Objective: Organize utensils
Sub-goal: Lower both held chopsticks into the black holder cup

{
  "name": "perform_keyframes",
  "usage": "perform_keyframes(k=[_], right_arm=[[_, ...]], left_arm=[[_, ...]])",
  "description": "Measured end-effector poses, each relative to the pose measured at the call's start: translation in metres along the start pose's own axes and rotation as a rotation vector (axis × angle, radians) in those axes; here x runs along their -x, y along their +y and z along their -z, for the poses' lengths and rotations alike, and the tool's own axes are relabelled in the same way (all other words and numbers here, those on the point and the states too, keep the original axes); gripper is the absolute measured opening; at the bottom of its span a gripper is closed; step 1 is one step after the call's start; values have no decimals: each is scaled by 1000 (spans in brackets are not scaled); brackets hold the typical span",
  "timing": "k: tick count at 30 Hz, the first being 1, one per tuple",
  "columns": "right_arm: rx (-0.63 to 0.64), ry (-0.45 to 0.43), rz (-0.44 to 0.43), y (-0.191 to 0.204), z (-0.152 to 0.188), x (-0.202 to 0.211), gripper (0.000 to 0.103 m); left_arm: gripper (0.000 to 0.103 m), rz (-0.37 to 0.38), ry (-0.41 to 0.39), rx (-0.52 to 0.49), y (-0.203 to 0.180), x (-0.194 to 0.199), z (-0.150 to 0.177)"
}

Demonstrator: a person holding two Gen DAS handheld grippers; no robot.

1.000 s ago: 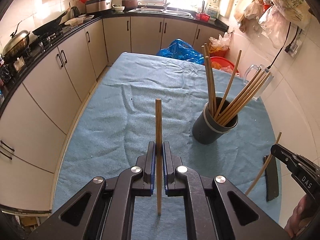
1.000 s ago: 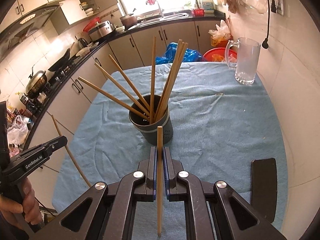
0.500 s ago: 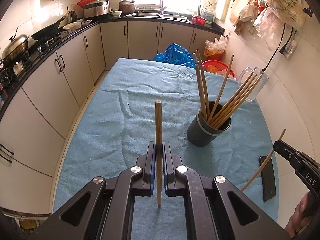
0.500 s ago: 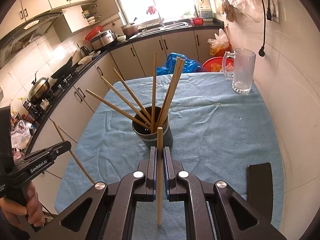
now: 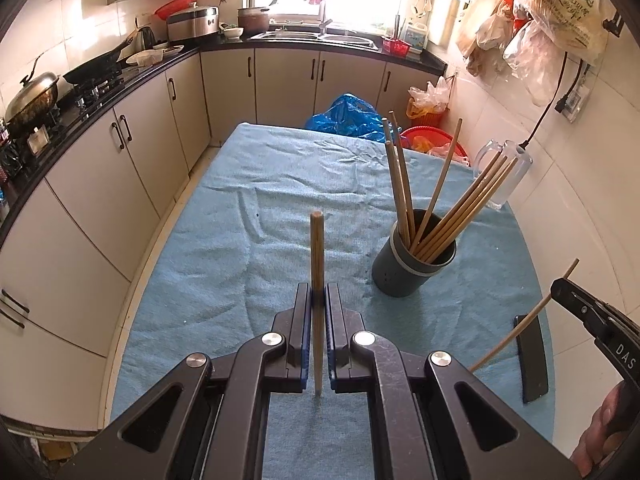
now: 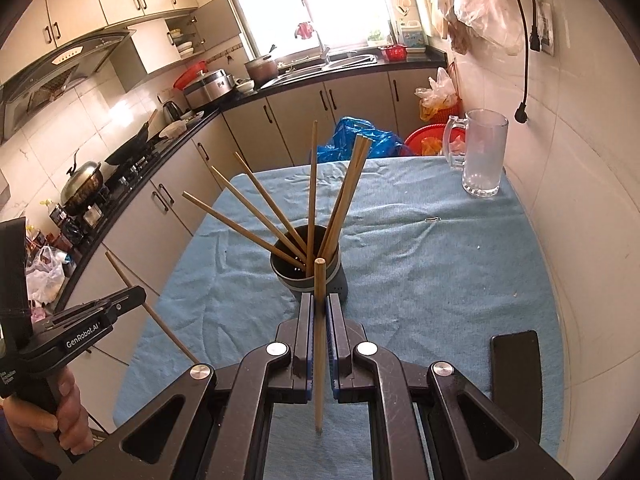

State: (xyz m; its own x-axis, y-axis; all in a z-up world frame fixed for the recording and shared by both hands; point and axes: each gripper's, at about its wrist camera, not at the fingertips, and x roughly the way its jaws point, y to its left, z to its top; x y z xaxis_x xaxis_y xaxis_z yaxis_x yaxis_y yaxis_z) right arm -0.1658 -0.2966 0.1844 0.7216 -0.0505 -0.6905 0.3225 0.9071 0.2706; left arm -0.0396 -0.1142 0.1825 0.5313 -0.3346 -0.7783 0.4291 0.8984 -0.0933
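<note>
Sunlit through a window over the sink, a narrow kitchen with beige cabinets and a black counter surrounds a table (image 5: 248,248) spread with a wrinkled light-blue towelling cloth. On the cloth stands a dark grey cylindrical utensil holder (image 5: 412,268) with a paler band below its rim, and several long wooden chopsticks (image 6: 276,216) lean fanned out inside it. A clear glass mug with a handle (image 6: 482,156) stands upright near the far right corner of the table, well apart from the holder. A flat black rectangular object (image 6: 516,364) lies on the cloth at the near right edge.

The left gripper (image 5: 318,304) has its jaws pressed together on a single wooden chopstick held in the left gripper (image 5: 317,264), which stands roughly upright between the blue-lined pads, its blunt end above them and its thin end below, over the cloth to the left of the holder. The right gripper (image 6: 319,312) likewise has its jaws clamped on a second wooden chopstick held in the right gripper (image 6: 319,320), and in the right wrist view that chopstick's top end overlaps the near rim of the holder; whether it touches the holder cannot be told. Each gripper appears at the edge of the other's view, gripped by a person's hand (image 6: 52,416), with its chopstick slanting through the jaws.
</note>
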Motion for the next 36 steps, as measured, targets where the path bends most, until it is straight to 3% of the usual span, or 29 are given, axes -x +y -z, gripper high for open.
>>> perform_keyframes(k=[24, 36], right_arm=[[2, -66, 8, -2, -17, 22, 6], [-16, -147, 6, -13, -50, 48, 6]], left_arm=[[6, 0, -33, 4, -2, 14, -15], [6, 16, -86, -21, -9, 36, -43]])
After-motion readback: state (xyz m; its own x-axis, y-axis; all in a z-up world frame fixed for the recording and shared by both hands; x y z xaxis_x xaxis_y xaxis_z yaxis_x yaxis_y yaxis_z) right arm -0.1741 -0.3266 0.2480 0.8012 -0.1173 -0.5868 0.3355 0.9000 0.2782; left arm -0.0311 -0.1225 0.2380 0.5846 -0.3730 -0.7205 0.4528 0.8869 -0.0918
